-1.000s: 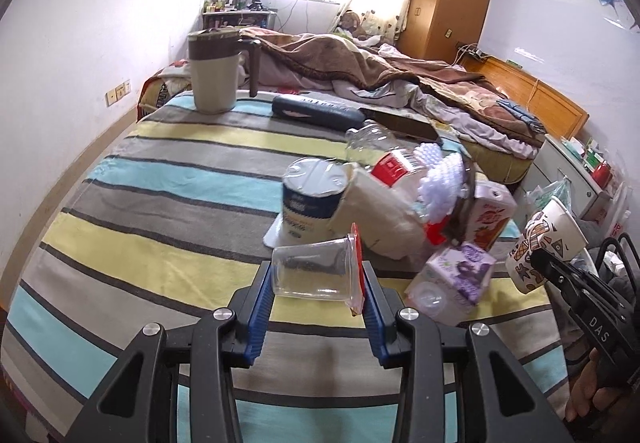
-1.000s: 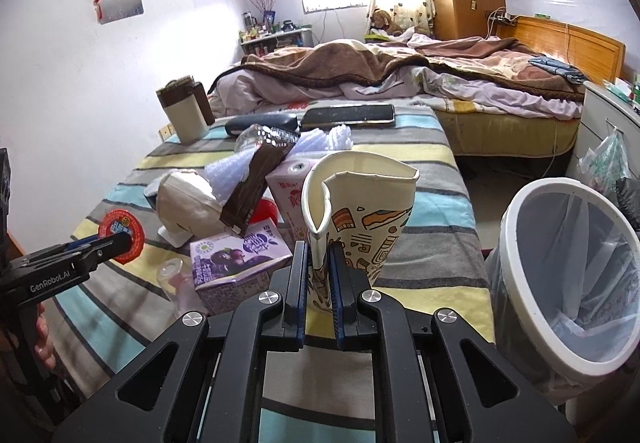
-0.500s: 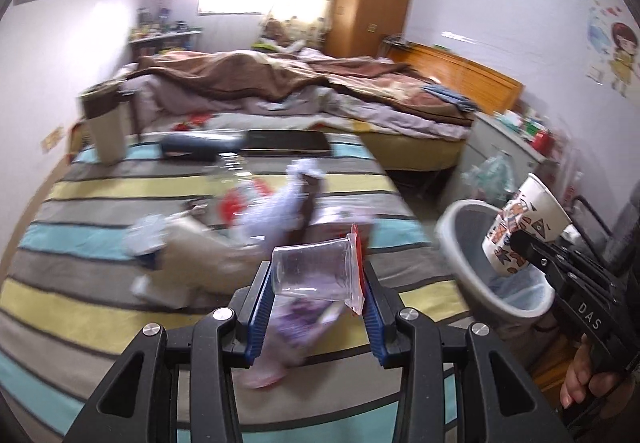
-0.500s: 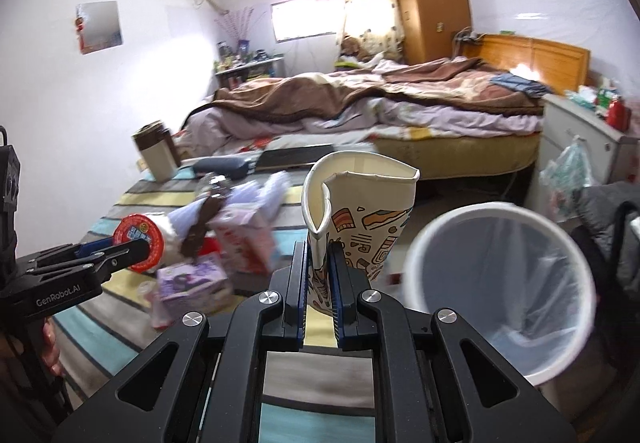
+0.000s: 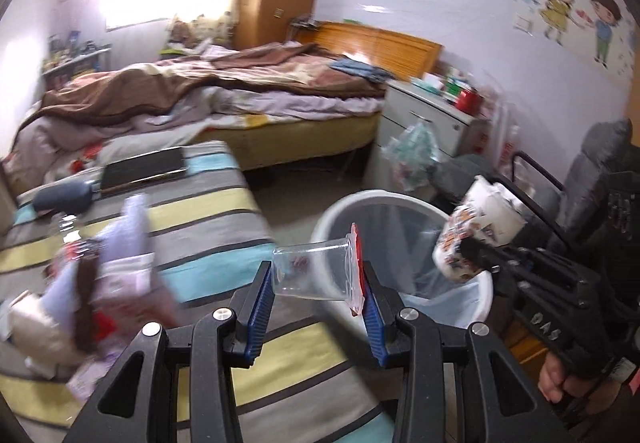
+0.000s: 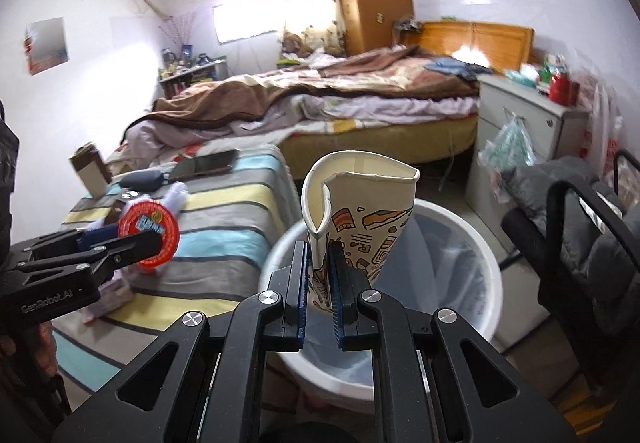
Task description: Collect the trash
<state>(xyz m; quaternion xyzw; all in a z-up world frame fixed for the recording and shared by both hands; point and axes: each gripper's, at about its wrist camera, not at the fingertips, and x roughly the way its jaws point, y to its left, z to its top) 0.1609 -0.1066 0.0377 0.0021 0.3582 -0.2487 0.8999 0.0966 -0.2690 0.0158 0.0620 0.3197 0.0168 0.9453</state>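
My left gripper (image 5: 318, 295) is shut on a clear plastic cup (image 5: 312, 269) with a red lid, held sideways just left of the white lined trash bin (image 5: 478, 301). In the right wrist view the same gripper (image 6: 132, 239) shows at the left with the cup's red lid (image 6: 149, 233) facing the camera. My right gripper (image 6: 319, 283) is shut on the crushed wall of a patterned paper cup (image 6: 360, 211), held upright over the bin (image 6: 486, 259). That paper cup (image 5: 478, 227) also shows above the bin's right rim in the left wrist view.
A pile of trash (image 5: 96, 275), blurred, lies on the striped table (image 5: 208, 219) at left. A bed (image 6: 360, 99) stands behind, a white nightstand (image 6: 528, 123) and a dark chair (image 6: 580, 227) to the right of the bin.
Both grippers swung right from the table toward the bin. The paper cup now sits over the bin's opening and the plastic cup is beside its left rim.
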